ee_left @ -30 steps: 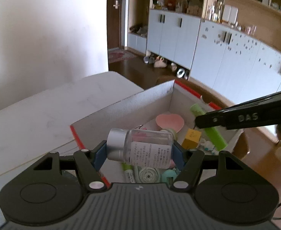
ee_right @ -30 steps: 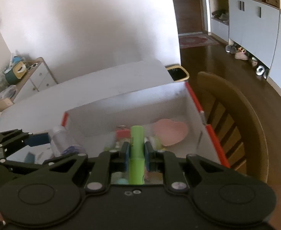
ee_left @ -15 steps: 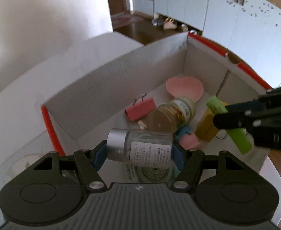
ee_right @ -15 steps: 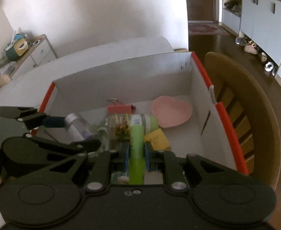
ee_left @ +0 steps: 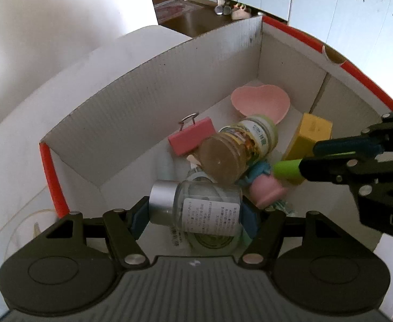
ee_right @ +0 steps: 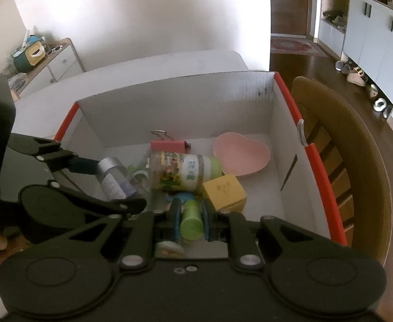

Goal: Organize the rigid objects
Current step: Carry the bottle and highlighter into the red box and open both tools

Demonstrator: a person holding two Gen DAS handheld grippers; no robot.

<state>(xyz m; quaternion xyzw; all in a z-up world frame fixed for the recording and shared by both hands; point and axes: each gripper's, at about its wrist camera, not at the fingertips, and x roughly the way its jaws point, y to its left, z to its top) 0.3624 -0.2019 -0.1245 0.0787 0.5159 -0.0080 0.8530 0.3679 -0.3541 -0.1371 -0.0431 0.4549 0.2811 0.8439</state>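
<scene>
My left gripper (ee_left: 196,209) is shut on a clear glass bottle (ee_left: 207,209) with a silver cap, held sideways over the near left of the white cardboard box (ee_left: 148,99). The same bottle (ee_right: 111,178) shows in the right wrist view inside the box. A green tube (ee_right: 191,221) is clamped between the blue pads of my right gripper (ee_right: 191,221); its tip (ee_left: 287,169) pokes out low over the box's right side. Whether either object touches the box floor I cannot tell.
In the box lie a pink heart dish (ee_left: 260,102), a jar with a green lid (ee_left: 239,150), a pink binder clip (ee_left: 191,139), a yellow block (ee_left: 309,134) and small pink and teal items. A wooden chair (ee_right: 357,166) stands right of the box (ee_right: 276,134).
Both grippers tipped down and sank toward the inside of the box with their objects. The box contents now fill both views.
</scene>
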